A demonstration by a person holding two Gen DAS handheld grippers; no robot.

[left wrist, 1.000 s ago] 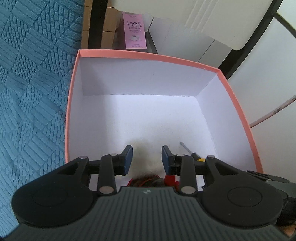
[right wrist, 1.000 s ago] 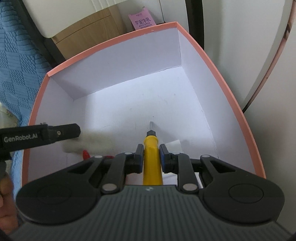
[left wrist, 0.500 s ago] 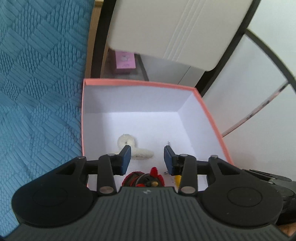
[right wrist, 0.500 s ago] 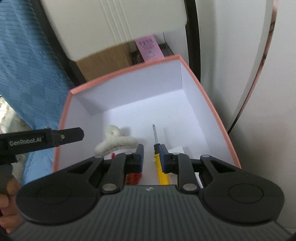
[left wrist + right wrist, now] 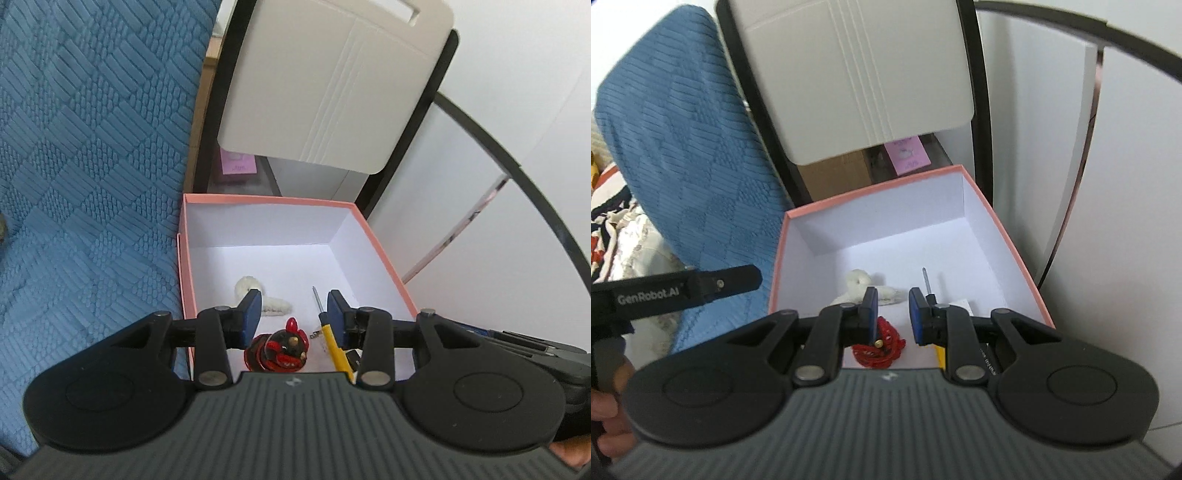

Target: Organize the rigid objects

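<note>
A pink-rimmed box with white inside (image 5: 384, 254) (image 5: 1008, 236) sits below both grippers. In it lie a yellow-handled screwdriver (image 5: 334, 343) (image 5: 926, 282), a red and black figurine (image 5: 280, 349) (image 5: 882, 347) and a white fluffy piece (image 5: 258, 295) (image 5: 860, 284). My left gripper (image 5: 294, 314) is open and empty above the box's near part. My right gripper (image 5: 893, 314) is open and empty, also above the box. The left gripper's arm shows in the right wrist view (image 5: 683, 286).
A blue quilted cover (image 5: 85, 166) (image 5: 683, 155) lies left of the box. A white chair back (image 5: 332, 85) (image 5: 857, 74) with black frame stands behind it. A pink card (image 5: 238, 164) (image 5: 908, 155) lies beyond the box. White wall panels are to the right.
My right gripper opened and let go of the yellow screwdriver, which now lies in the box. Both grippers have risen and pulled back from the box.
</note>
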